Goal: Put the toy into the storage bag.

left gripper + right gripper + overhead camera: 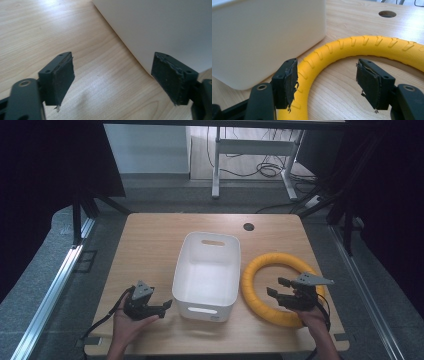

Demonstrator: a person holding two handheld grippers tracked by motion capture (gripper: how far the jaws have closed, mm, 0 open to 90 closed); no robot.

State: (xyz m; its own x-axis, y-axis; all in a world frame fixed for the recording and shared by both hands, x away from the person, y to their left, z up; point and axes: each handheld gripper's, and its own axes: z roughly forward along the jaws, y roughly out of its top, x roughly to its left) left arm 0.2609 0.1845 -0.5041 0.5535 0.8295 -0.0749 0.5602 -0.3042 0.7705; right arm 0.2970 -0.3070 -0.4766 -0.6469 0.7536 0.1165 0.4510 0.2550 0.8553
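A white plastic bin (207,275) stands in the middle of the wooden table (150,245), its inside bare. A yellow ribbed ring (260,292) lies flat just right of it. My left gripper (167,306) is held open at the bin's front left corner, nothing between its jaws; the bin's wall (162,27) fills the upper right of the left gripper view. My right gripper (279,287) hovers open over the ring's hole near its front right arc. In the right gripper view the ring (342,47) curves between the pads (290,83) with the bin (262,37) beyond.
A round cable hole (248,226) sits in the table's far edge. Beyond the table stand a white desk frame (252,160) and floor cables (270,169). Dark curtains flank both sides. Bare tabletop lies left of the bin.
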